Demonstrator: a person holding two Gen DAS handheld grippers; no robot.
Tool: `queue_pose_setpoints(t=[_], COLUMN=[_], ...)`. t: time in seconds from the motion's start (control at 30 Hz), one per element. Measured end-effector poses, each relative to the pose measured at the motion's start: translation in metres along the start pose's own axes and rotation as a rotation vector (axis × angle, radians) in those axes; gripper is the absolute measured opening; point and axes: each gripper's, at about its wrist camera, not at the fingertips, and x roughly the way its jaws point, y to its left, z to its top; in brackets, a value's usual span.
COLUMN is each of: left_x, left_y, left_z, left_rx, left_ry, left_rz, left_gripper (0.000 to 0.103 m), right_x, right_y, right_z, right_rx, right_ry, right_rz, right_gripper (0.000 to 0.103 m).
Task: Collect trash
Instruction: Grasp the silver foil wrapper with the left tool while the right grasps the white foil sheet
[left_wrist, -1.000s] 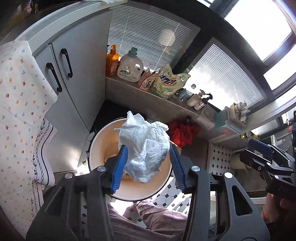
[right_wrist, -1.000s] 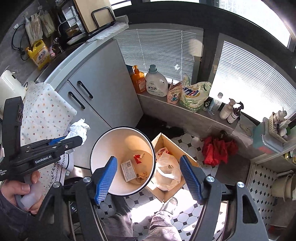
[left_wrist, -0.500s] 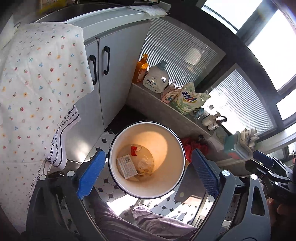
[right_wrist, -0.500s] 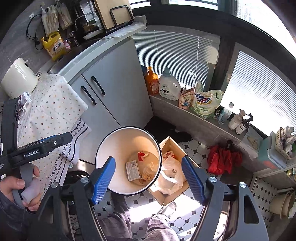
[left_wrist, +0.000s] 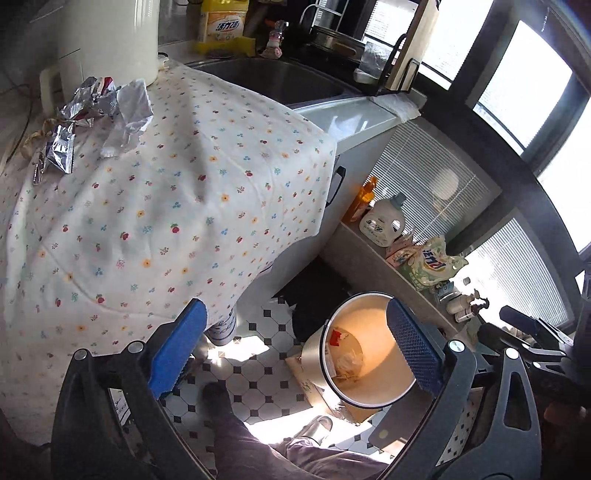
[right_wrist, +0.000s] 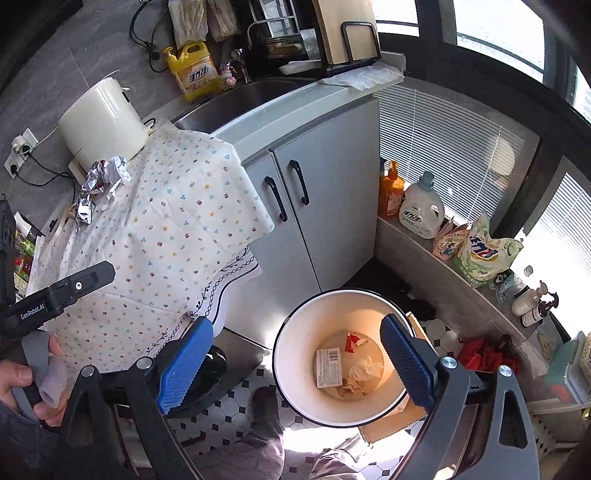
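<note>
Sunlit black-and-white floor tiles (right_wrist: 236, 408) spread beneath a person working a kitchen corner with a two-finger gripper in each hand. Both tools are spreading their blue-padded jaws wide, with nothing between them: the left gripper (left_wrist: 295, 354) hangs just off the edge of a flower-print cloth (left_wrist: 166, 206), and the right gripper (right_wrist: 295, 369) is poised over a white round bin (right_wrist: 295, 332) standing on the floor in front of the grey cabinet (right_wrist: 314, 206). At the bottom of the bin lie a crumpled white tissue (right_wrist: 364, 371), a flat barcoded carton (right_wrist: 328, 367) and a red scrap (right_wrist: 352, 338). A cardboard box (right_wrist: 391, 421) sits just behind the bin. Well apart from both tools, up on the cloth-covered counter, crumpled foil wrappers (left_wrist: 96, 110) rest beside a cream-coloured appliance (right_wrist: 101, 123). Detergent bottles (right_wrist: 421, 206) line the low ledge under the blinds.
</note>
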Motion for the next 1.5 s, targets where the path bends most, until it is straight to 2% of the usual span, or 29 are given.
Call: queue_pose_setpoints(t=[0.27, 0.5, 0.67, 0.8, 0.87, 1.07, 1.13, 1.3, 1.5], left_x=[-0.037, -0.058, -0.068, -0.072, -0.073, -0.07, -0.066, -0.059, -0.04], left_y=[0.066, 0.121, 0.161, 0.194, 0.21, 0.251, 0.262, 0.279, 0.294], left_z=[0.013, 0.024, 0.028, 0.032, 0.036, 0.052, 0.06, 0.08, 0.102], left_rx=[-0.065, -0.112, -0.149, -0.171, -0.182, -0.195, -0.197, -0.179, -0.175], left_ry=[-0.099, -0.145, -0.18, -0.201, -0.21, -0.239, -0.239, -0.25, -0.225], left_rz=[0.093, 0.117, 0.15, 0.168, 0.146, 0.159, 0.135, 0.126, 0.116], left_gripper=[0.097, 0.097, 0.097, 0.097, 0.097, 0.097, 0.097, 0.097, 0.097], right_x=[0.018, 0.034, 0.05, 0.066, 0.074, 0.104, 0.114, 0.139, 0.178], right_y=[0.069, 0.127, 0.168, 0.204, 0.222, 0.269, 0.282, 0.311, 0.333], right_z=[0.026, 0.047, 0.066, 0.082, 0.089, 0.112, 0.119, 0.138, 0.163], right_rx=[-0.081, -0.132, -0.167, -0.208, -0.224, -0.241, -0.233, -0.234, -0.216], right_ry=[-0.019, -0.033, -0.039, -0.028, -0.025, -0.019, -0.017, -0.007, 0.036], right_rz=[0.081, 0.135, 0.156, 0.177, 0.19, 0.213, 0.216, 0.222, 0.221], right_gripper=[0.095, 0.095, 0.092, 0.085, 0.082, 0.076, 0.076, 0.075, 0.074])
